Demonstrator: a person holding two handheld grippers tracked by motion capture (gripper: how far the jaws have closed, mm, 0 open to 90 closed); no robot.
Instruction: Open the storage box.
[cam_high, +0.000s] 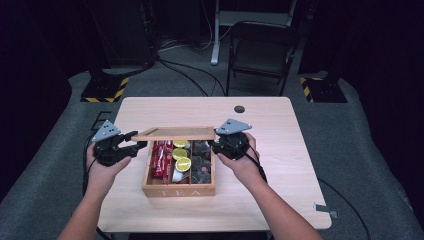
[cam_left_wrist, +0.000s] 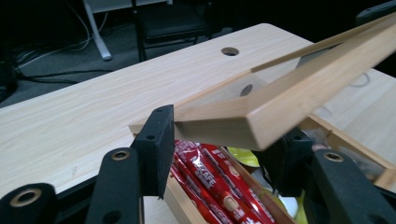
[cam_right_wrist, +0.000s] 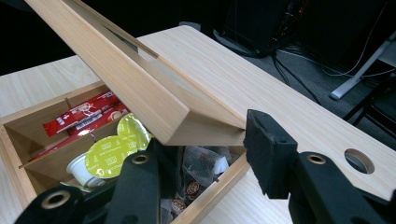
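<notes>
Lid (cam_high: 173, 133) corners between both jaws

pale wooden tea box (cam_high: 178, 190), red sachets (cam_high: 161, 157), yellow-green capsule lids (cam_high: 183, 163), black grippers, light wood table (cam_high: 265, 165)

Dark recording lab: floor cables (cam_high: 185, 75), hazard-taped stand bases (cam_high: 106, 90), folding chair (cam_high: 260, 52)

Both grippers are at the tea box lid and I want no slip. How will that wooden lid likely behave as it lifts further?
The lid looks like a stiff wooden frame, so it should not flex. It seems hinged at the back of the tea box, so it will probably swing rather than lift off. Its smooth edges may slip on the pads.
</notes>
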